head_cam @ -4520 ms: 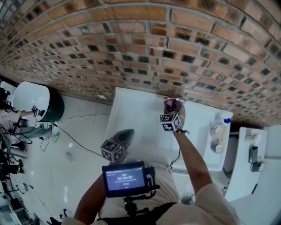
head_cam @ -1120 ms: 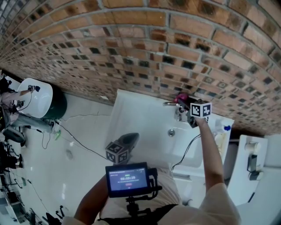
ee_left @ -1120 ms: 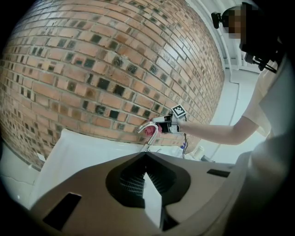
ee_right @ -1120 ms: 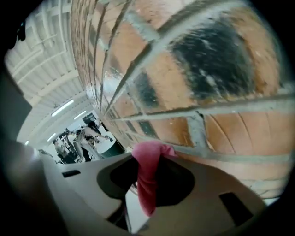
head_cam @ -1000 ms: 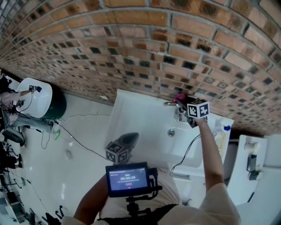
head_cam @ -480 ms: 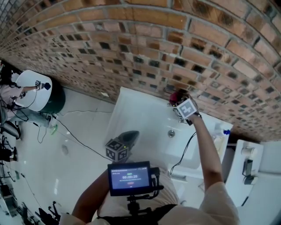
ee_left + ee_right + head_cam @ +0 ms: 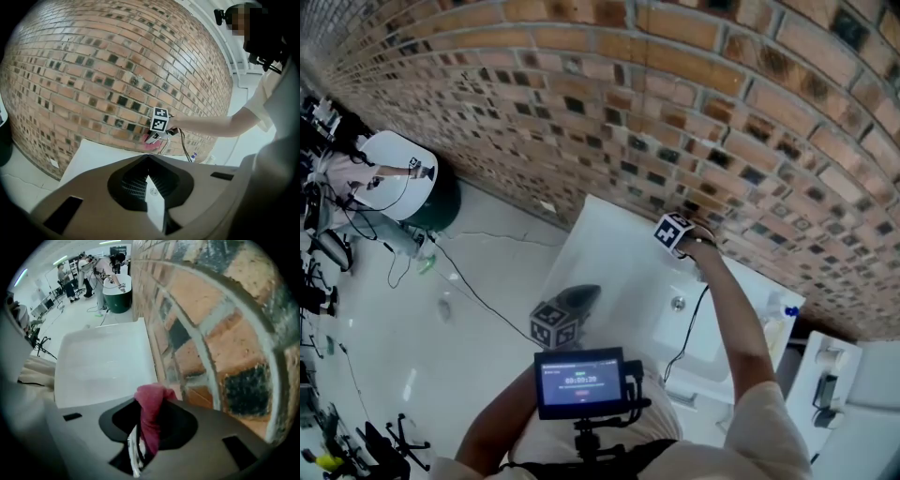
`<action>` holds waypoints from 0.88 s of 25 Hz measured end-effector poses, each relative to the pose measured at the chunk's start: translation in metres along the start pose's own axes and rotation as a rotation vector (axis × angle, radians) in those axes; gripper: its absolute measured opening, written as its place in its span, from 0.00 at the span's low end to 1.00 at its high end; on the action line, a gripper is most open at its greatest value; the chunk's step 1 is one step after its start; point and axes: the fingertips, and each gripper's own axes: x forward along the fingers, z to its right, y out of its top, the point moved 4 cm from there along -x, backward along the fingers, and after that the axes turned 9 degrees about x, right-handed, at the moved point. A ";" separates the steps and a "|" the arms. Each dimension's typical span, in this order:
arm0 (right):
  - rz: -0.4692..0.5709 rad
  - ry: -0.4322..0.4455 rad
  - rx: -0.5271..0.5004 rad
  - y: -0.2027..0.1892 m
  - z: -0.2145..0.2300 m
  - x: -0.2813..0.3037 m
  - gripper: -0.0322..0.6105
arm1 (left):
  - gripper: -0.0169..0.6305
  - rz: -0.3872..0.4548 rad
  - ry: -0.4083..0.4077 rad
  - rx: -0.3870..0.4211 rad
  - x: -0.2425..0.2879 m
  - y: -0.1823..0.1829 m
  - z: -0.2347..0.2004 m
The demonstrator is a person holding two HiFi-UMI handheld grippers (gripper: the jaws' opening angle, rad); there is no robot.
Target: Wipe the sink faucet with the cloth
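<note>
Spanning the centre of the head view, a white sink (image 7: 600,258) is seen against a brick wall (image 7: 581,103), with its drain (image 7: 678,303) right of centre. The right gripper (image 7: 682,232) is held at the sink's rear edge, close to the wall, with its marker cube turned upward and a black cable (image 7: 691,323) trailing back along the forearm. The faucet is covered by this gripper in the head view and cannot be made out with certainty in any view. In the right gripper view, the jaws are seen clamped on a red cloth (image 7: 151,408), which is bunched between them and rises above their tips at lower centre; brick fills the right half of that frame and the sink lies at left. The left gripper (image 7: 148,169) is held at lower centre of the head view, over the sink's near edge and well apart from the right one; nothing is carried in it, its jaws being pressed together. In the left gripper view, the right gripper and cloth are seen at centre frame, before the brick. A small screen (image 7: 579,382) is mounted at the bottom of the head view. A green tub (image 7: 442,204) with a white rim stands at upper left, well apart from the sink, and people (image 7: 86,266) are seen near it in the upper left of the right gripper view.
</note>
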 end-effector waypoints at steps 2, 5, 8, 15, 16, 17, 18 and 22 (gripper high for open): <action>0.054 -0.036 -0.021 0.007 -0.005 -0.009 0.23 | 0.03 0.005 0.017 -0.011 -0.009 -0.003 -0.001; 0.216 -0.098 -0.056 0.019 -0.018 -0.034 0.23 | 0.03 0.006 0.054 -0.037 -0.024 -0.011 -0.006; 0.401 -0.062 -0.046 0.025 -0.044 -0.071 0.23 | 0.03 -0.006 0.083 -0.050 -0.036 -0.019 -0.010; 0.888 0.403 0.255 0.015 -0.109 -0.174 0.23 | 0.03 0.000 0.082 0.003 -0.043 -0.014 -0.007; 0.945 0.475 0.328 0.006 -0.113 -0.188 0.23 | 0.03 0.021 0.077 0.021 -0.041 -0.013 -0.008; 0.991 0.525 0.395 -0.004 -0.116 -0.199 0.23 | 0.03 0.041 0.069 0.047 -0.040 -0.012 -0.009; 1.026 0.553 0.451 -0.016 -0.120 -0.208 0.23 | 0.03 0.056 0.056 0.075 -0.037 -0.010 -0.012; 1.099 0.514 0.598 -0.062 -0.140 -0.227 0.23 | 0.03 0.082 -0.031 0.099 -0.031 0.004 -0.018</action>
